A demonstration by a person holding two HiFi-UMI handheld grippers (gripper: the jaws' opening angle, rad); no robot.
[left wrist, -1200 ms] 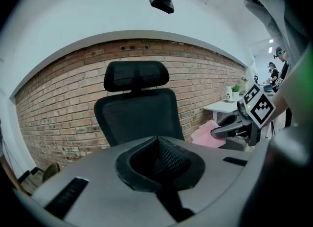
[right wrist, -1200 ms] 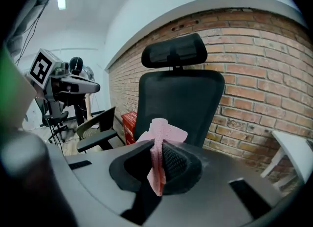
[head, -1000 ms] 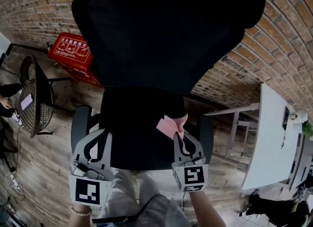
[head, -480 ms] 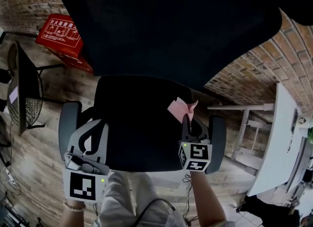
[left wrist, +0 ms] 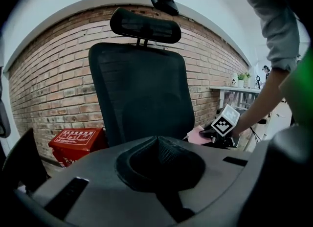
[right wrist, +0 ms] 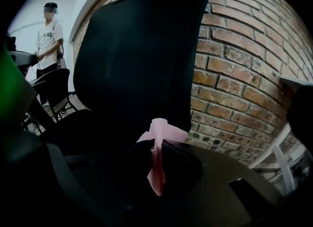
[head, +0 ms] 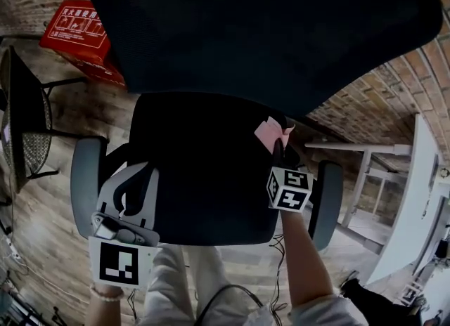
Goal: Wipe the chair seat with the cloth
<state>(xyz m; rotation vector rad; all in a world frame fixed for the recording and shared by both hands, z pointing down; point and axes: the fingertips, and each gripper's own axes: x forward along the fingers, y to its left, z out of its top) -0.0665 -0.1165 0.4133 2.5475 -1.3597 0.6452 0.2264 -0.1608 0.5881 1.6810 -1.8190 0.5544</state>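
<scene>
**Item 1, chair seat (head: 204,177).** Black and padded, seen from above. It has a grey left armrest (head: 81,184) and a grey right armrest (head: 327,204).

**Item 2, cloth (head: 270,132).** Pink, small and folded. We find it at the seat's far right corner, close under the dark backrest (head: 267,29), with its lower edge down on the seat.

**Item 3, right gripper (head: 279,150).** The claw is pressed together on the cloth, and a fold of cloth stands up between the two pads. We hold this gripper over the seat's right side.

**Item 4, left gripper (head: 138,177).** The claw is pressed together and empty. It sits over the seat's near left edge, just beside the left armrest and well apart from the cloth.

**Surroundings.**
- A brick wall (head: 365,107) stands behind the chair.
- A red box (head: 77,28) sits on the wooden floor (head: 46,201) at far left.
- A white table (head: 415,198) stands at right.
- A person (right wrist: 49,35) stands farther off to the left.
</scene>
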